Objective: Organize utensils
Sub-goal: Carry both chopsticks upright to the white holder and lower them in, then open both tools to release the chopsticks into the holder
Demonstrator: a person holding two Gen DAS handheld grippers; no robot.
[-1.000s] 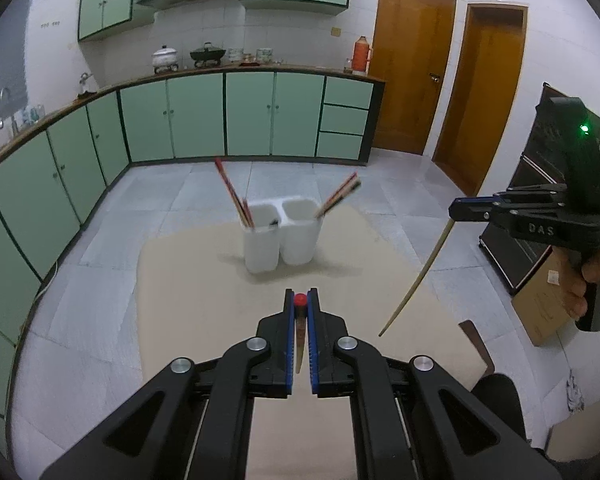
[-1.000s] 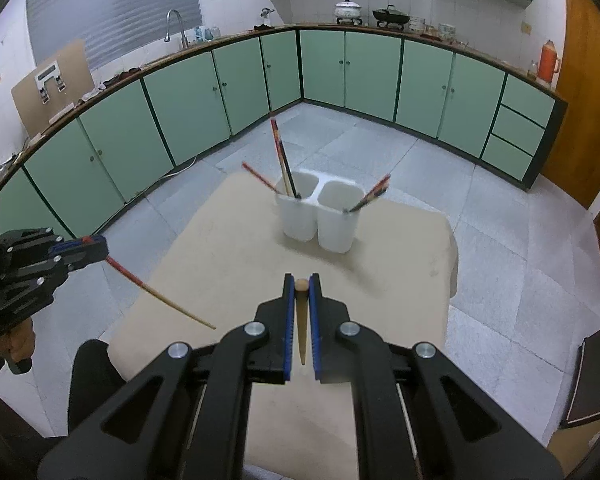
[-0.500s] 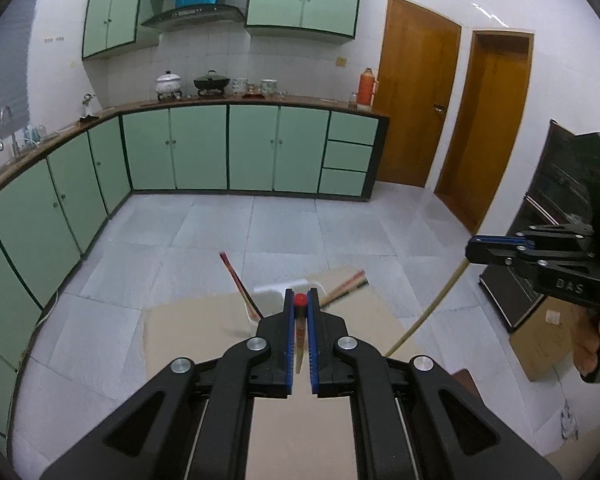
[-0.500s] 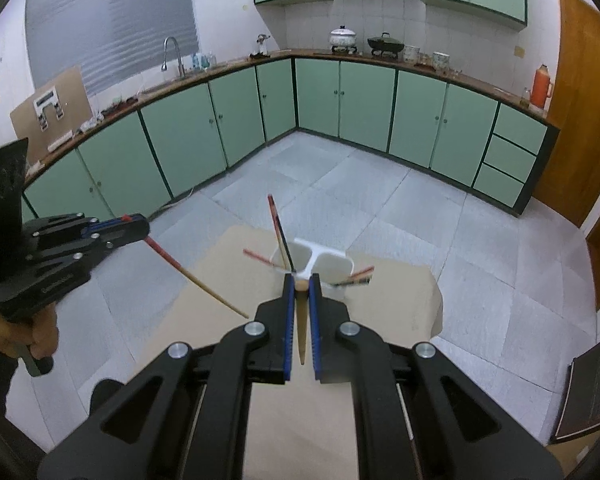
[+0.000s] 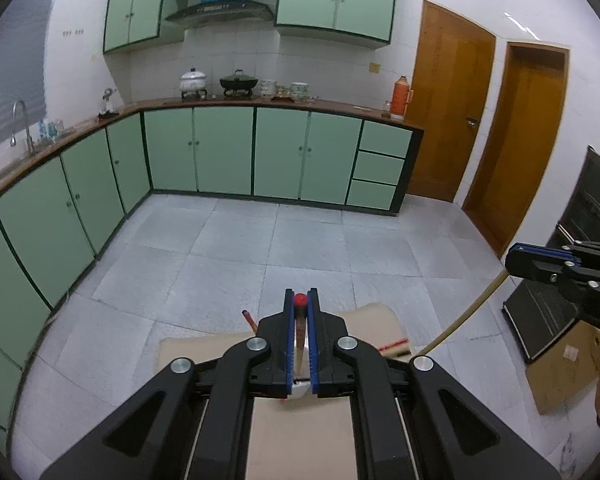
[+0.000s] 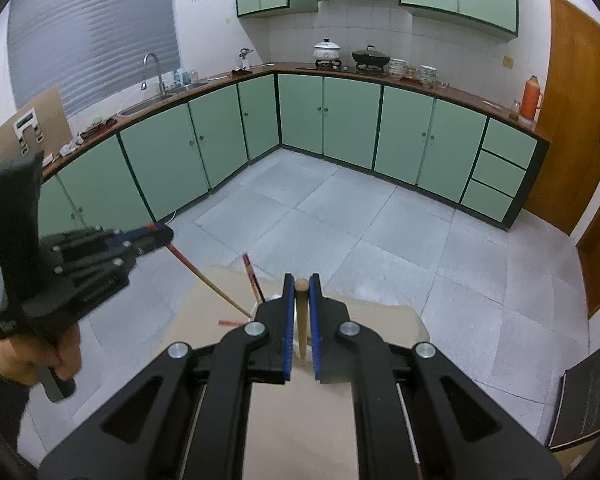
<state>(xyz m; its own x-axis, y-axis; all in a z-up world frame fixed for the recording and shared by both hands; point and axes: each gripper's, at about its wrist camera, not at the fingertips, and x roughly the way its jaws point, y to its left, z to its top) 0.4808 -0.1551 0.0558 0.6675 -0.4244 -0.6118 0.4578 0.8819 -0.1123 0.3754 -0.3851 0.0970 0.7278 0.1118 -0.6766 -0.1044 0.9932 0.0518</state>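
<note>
- Wooden and thin, a red-tipped chopstick (image 5: 299, 322) sits clamped between the closed blue pads of the left gripper (image 5: 300, 300), its red end poking just past the fingertips and its shaft running back between the pads.
- Seen from the right wrist, that same stick slants down from the left gripper (image 6: 156, 236) toward the beige table (image 6: 300, 420).
- Closed in the same way, the right gripper (image 6: 301, 284) pinches a plain chopstick (image 6: 301, 320) close to its blunt top end; from the left wrist this stick (image 5: 464, 318) hangs as a long pale line down from the right gripper (image 5: 536, 258).
- Just beyond the fingertips stands what looks like a white holder (image 6: 277, 297), mostly hidden by the gripper bodies; a red stick (image 6: 252, 276) leans out of it, and another pair (image 5: 394, 345) shows at its right side.
- Chopsticks are light, stiff and smooth, so they should carry easily but may swivel or slide in a pinch.
- Both are held near one end, which leaves the long free end likely to swing; a hold nearer the middle would steady it.
- Judging by the layout, each stick next has to be lowered tip-first into a compartment of the holder.
</note>
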